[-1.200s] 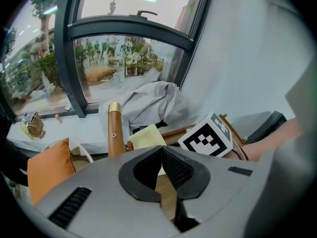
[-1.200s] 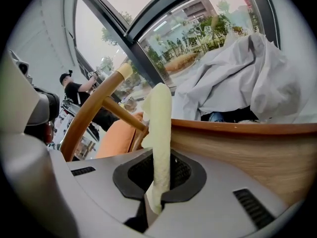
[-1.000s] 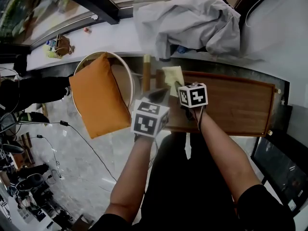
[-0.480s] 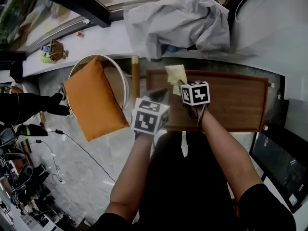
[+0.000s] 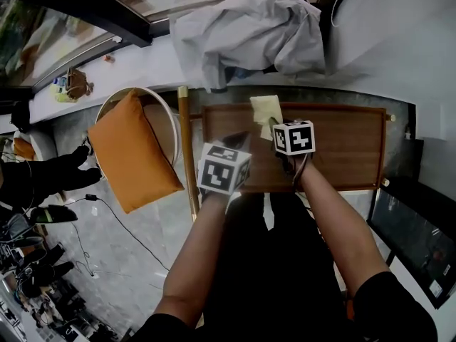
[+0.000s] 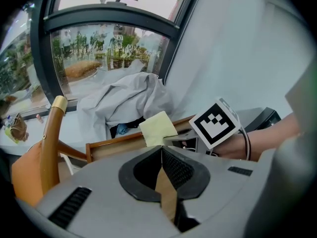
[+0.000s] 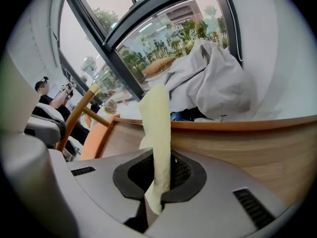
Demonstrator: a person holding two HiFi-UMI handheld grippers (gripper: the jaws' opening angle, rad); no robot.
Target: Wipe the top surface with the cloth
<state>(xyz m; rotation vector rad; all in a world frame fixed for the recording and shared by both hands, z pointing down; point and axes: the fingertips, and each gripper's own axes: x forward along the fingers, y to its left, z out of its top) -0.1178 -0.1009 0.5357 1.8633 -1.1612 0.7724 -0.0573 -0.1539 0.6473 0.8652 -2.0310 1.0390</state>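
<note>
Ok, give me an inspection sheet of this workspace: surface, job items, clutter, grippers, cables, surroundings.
Surface: wooden tabletop, bare wood showing.
Job's things: yellow cloth, pinched in the right gripper.
Clutter: grey garment heaped on the sill beyond the table; orange cushion on the chair at left.
Grippers: right gripper shut on the cloth; left gripper shut, empty.
Cables: black cable on the floor at left.
Surroundings: large window beyond the sill.

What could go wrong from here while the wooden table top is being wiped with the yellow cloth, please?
1. The right tool pinches only a narrow fold of the cloth, so it might slip out under drag on the table top.
2. The grey garment lies just beyond the far edge; a long stroke could snag it.
3. The shut left tool hangs close beside, so they may bump.
</note>
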